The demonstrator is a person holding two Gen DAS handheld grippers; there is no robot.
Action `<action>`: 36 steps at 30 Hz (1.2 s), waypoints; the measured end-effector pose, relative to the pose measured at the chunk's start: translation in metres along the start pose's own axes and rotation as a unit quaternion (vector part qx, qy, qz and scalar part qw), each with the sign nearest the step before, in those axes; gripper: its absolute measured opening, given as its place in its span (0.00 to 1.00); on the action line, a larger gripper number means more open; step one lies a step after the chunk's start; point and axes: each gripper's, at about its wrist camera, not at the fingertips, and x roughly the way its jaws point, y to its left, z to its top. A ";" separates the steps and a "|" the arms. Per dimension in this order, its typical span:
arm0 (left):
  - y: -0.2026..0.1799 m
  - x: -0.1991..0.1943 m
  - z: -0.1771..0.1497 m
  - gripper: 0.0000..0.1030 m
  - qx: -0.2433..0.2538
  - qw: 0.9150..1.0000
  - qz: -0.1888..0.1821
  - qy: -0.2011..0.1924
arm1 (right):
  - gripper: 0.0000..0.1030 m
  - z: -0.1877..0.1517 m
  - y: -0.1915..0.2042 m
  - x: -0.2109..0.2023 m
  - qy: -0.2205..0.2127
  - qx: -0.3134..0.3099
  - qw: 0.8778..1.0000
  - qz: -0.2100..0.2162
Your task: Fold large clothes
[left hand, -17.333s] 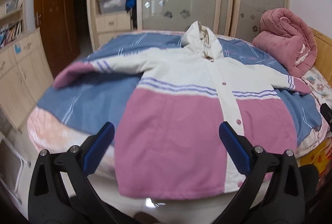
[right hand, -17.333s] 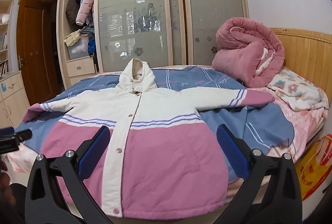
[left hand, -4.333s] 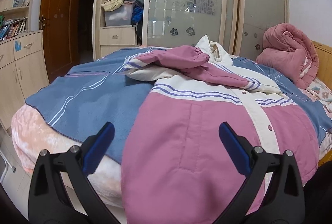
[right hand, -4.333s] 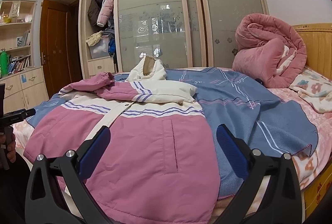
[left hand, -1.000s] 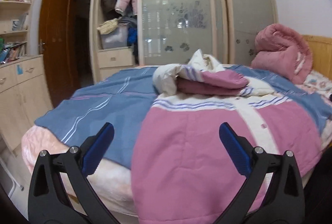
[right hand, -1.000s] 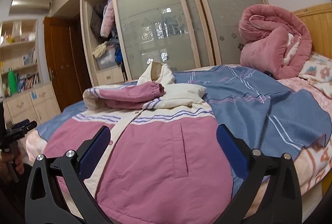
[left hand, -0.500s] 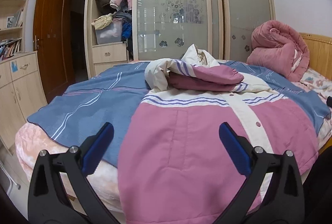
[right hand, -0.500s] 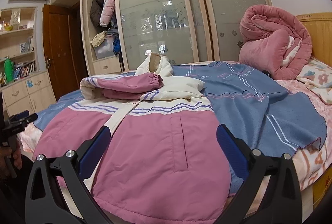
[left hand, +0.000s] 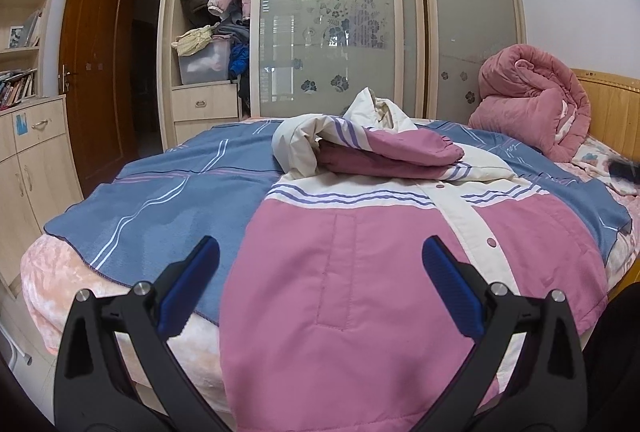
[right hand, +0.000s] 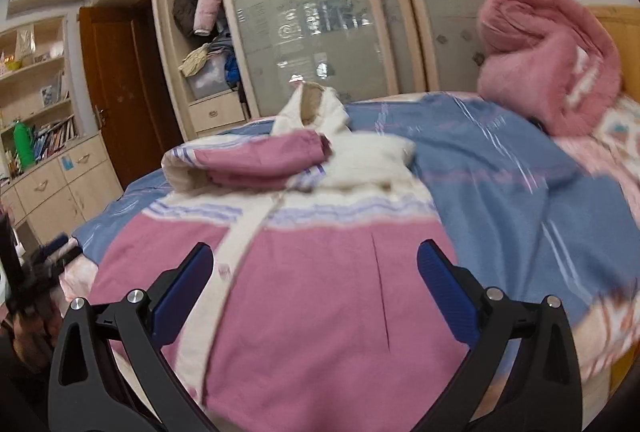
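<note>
Lying front-up on the bed, the pink and cream jacket (left hand: 400, 252) has changed a good deal since the first frames: seventeen seconds ago both sleeves were stretched out flat to either side, and now both are folded in across the chest, stacked one on the other just below the hood (left hand: 378, 110). Compared with half a second ago the garment itself looks the same, while the right wrist view is tilted and smeared by motion. The top sleeve (left hand: 404, 148) shows a pink forearm with a gathered cuff and purple stripes near its cream upper part; the lower body is pink with a cream button strip (left hand: 466, 210) running down it, and a vertical pocket seam on each side. Its hem hangs over the near edge of the mattress. The left gripper (left hand: 320, 288) hovers above the hem on the jacket's pink panel, with its blue-padded fingers spread wide and nothing between them. The right gripper (right hand: 314, 288) is likewise spread wide and empty, poised over the lower pink part near the other pocket seam. Under the jacket lies a blue striped blanket (left hand: 168, 192), over a peach-patterned sheet (left hand: 60, 272). A rolled pink quilt (left hand: 532, 104) sits at the far right by the wooden headboard (left hand: 612, 96). Behind the bed stands a wardrobe (left hand: 328, 16) with frosted sliding doors.
</note>
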 end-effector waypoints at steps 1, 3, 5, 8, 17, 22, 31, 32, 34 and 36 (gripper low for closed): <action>0.000 0.000 0.000 0.98 -0.001 1.000 0.000 0.001 | 0.99 0.017 0.001 0.010 0.007 0.003 1.000 0.014; 0.003 -0.001 0.001 0.98 -0.009 1.000 -0.002 0.000 | 0.99 0.056 0.002 0.042 0.031 0.016 0.998 0.045; 0.006 -0.001 0.002 0.98 -0.016 1.000 -0.006 -0.003 | 0.96 0.085 0.003 0.081 0.064 0.021 0.996 0.061; 0.008 -0.001 0.003 0.98 -0.022 1.000 -0.009 -0.001 | 0.66 0.114 -0.002 0.148 0.114 0.032 0.991 0.063; 0.014 -0.006 0.006 0.98 -0.017 1.000 -0.006 -0.001 | 0.39 0.120 -0.028 0.319 0.236 0.076 0.969 0.015; 0.021 -0.008 0.007 0.98 -0.027 1.000 0.001 -0.001 | 0.25 0.120 -0.028 0.352 0.247 0.100 0.963 0.040; 0.029 -0.001 0.008 0.98 -0.064 0.998 -0.010 0.007 | 0.01 0.176 -0.003 0.315 0.159 0.037 0.986 0.036; 0.028 -0.001 0.008 0.98 -0.063 0.998 -0.009 0.006 | 0.01 0.187 -0.009 0.304 0.144 0.039 0.988 0.033; 0.026 0.000 0.008 0.98 -0.057 0.998 -0.009 0.008 | 0.01 0.199 -0.023 0.291 0.128 0.046 0.990 0.021; 0.023 -0.001 0.007 0.98 -0.050 0.999 -0.007 0.006 | 0.01 0.202 -0.045 0.279 0.129 0.057 0.990 0.006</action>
